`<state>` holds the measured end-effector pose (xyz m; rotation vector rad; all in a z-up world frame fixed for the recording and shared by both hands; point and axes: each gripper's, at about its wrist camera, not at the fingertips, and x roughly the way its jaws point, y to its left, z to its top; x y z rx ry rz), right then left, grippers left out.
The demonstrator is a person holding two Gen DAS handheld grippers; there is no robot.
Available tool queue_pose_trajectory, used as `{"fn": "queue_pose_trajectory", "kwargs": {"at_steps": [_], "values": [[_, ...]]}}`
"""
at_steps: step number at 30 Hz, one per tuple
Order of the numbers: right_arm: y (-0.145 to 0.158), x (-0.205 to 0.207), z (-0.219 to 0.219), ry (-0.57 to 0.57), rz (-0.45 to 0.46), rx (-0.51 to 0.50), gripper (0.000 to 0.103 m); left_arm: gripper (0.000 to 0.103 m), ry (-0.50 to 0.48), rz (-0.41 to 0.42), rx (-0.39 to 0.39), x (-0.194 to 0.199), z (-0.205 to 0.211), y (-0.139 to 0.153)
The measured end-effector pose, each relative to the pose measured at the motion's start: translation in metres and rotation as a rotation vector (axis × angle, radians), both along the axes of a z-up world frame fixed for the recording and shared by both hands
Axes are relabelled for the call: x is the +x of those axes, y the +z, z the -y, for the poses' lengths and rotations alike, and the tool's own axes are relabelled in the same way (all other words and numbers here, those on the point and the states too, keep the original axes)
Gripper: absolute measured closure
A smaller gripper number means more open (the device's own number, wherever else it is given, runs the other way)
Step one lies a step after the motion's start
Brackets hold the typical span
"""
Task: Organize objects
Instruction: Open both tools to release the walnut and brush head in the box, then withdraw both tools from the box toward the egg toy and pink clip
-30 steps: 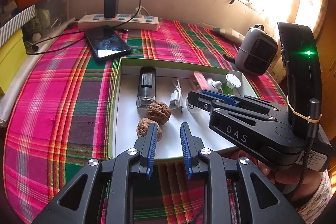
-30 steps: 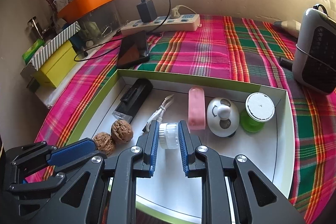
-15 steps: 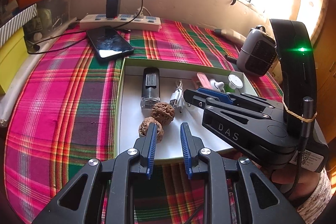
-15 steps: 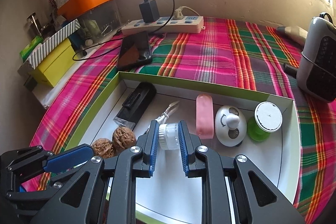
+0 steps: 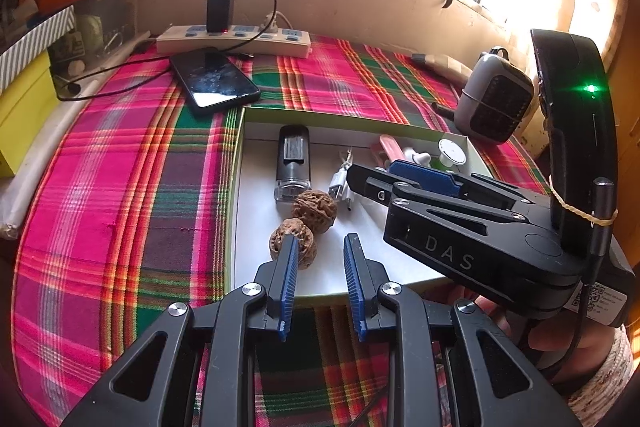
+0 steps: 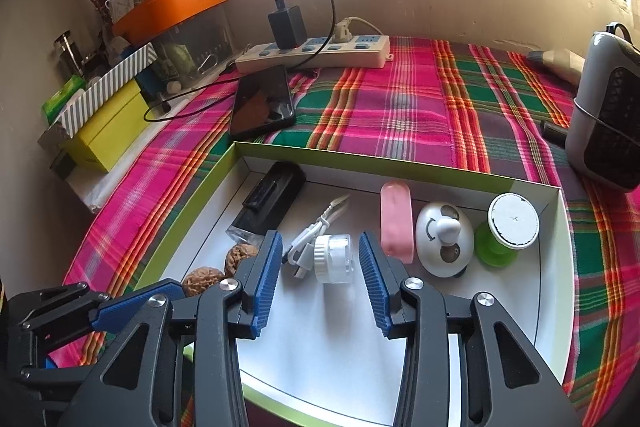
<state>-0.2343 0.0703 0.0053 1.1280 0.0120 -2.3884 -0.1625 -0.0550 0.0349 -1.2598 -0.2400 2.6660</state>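
A white box with a green rim (image 6: 360,159) lies on the plaid cloth. In it are a black device (image 6: 272,203), a white cable (image 6: 312,239), a pink bar (image 6: 396,223), a white round gadget (image 6: 440,235), a green spool (image 6: 512,223) and two walnuts (image 5: 314,205). A small clear jar with a white lid (image 6: 334,259) lies on its side on the box floor. My right gripper (image 6: 320,241) straddles it, jaws opening, pads clear of it. My left gripper (image 5: 322,241) hovers open and empty over the box's near edge, beside the nearer walnut (image 5: 286,239).
A phone (image 5: 214,81) on a charging lead lies behind the box, with a power strip (image 5: 236,41) at the wall. A grey heater (image 5: 496,103) stands at the right. A yellow box (image 6: 108,131) and an orange-lidded container (image 6: 176,3) line the left side.
My right gripper's jaws have spread apart and let go of the small jar, which now lies free between them. The left gripper has stayed as it was.
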Motion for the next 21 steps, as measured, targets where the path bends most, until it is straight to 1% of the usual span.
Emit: {"fn": "queue_pose_trajectory", "kwargs": {"at_steps": [8,13,21], "values": [[0.006,0.005,-0.006,-0.024,-0.010,-0.022,0.060,0.081,0.002,-0.011,-0.007,0.006,0.002,0.004],[0.010,0.012,-0.010,-0.035,-0.014,-0.033,0.060,0.077,0.004,-0.022,-0.005,0.014,0.004,0.009],[0.021,0.033,-0.023,-0.061,-0.043,-0.043,0.059,0.075,-0.001,-0.041,-0.011,0.031,0.006,0.016]]}}
